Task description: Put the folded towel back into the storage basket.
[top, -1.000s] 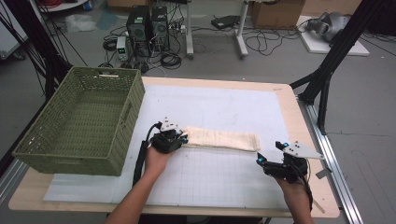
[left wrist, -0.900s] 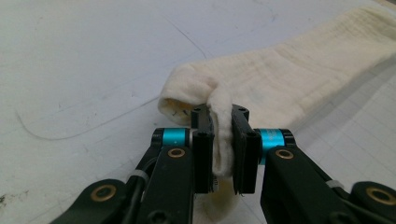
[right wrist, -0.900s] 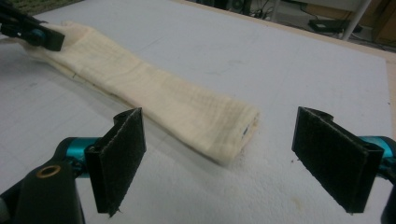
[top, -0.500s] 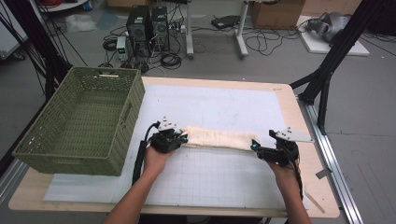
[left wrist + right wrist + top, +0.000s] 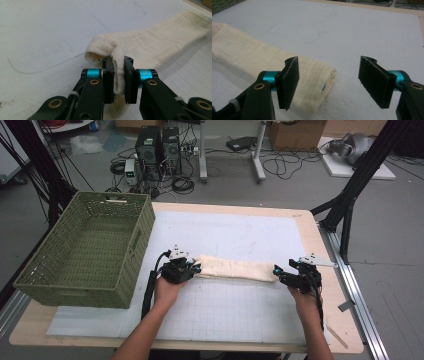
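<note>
No brand, label or writing can be read on any item.

Left hand point(image 5: 167, 289): comes in from the bottom edge of the high view, forearm angled up and slightly right, knuckles toward the cloth.

Left gripper point(image 5: 118, 75): jaws closed tight on a pinched-up fold at the near end of the cloth point(image 5: 160, 42); the fabric bulges above and below the pads.

Right hand point(image 5: 305, 297): forearm rising from the bottom right of the high view, gripper pointing left.

Right gripper point(image 5: 329, 82): jaws spread wide, nothing between them. The left pad sits over the corner of the cloth's folded end; whether it touches the fabric is hard to tell. The right pad is over bare mat.

Cloth point(image 5: 235, 268): cream, soft and ribbed, folded into a long narrow strip. It lies flat on the white gridded mat point(image 5: 240, 310) near the table's front middle, running between the two grippers.

Basket point(image 5: 75, 255): green woven, rectangular, empty, at the table's left edge, apart from the cloth.

Table point(image 5: 310, 227): pale wood rim around the mat.

Floor beyond: computer towers point(image 5: 157, 145) and tangled cables.
</note>
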Demonstrator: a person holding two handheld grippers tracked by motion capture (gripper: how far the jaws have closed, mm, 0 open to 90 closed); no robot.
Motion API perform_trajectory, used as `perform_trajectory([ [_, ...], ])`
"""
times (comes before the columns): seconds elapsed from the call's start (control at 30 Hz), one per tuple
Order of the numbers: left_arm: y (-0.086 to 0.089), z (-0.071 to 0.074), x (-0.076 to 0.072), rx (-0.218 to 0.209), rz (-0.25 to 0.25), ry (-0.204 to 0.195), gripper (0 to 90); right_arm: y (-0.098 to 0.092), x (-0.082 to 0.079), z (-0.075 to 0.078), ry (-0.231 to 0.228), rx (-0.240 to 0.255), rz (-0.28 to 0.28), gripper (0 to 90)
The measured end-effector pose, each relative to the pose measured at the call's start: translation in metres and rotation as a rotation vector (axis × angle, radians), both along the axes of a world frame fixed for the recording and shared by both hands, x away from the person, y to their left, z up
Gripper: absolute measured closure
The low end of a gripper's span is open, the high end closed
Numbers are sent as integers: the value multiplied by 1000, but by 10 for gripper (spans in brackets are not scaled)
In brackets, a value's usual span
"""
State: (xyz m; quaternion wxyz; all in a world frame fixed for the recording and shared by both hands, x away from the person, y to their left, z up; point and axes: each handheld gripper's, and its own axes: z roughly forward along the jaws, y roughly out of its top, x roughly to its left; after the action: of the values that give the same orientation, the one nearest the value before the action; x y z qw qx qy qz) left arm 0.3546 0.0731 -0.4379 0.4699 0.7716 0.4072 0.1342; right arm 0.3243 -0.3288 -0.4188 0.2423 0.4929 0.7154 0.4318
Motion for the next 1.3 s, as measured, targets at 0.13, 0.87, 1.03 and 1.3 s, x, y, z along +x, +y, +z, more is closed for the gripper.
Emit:
perform_trajectory([
  [0.13,0,0,0,1,2,-1,804,6,4,-6,40,-14,11,355],
  [0.87,1,-5,1,95,-18,-15,804,24,9,-31,174,-48,45,820],
  [1.03,2,0,-2,69,-4,-42,809,23,8,-31,172,-36,34,835],
  [1.3,10,12,-10,-9,-20,-68,813,16,3,-24,132,-9,60,837],
])
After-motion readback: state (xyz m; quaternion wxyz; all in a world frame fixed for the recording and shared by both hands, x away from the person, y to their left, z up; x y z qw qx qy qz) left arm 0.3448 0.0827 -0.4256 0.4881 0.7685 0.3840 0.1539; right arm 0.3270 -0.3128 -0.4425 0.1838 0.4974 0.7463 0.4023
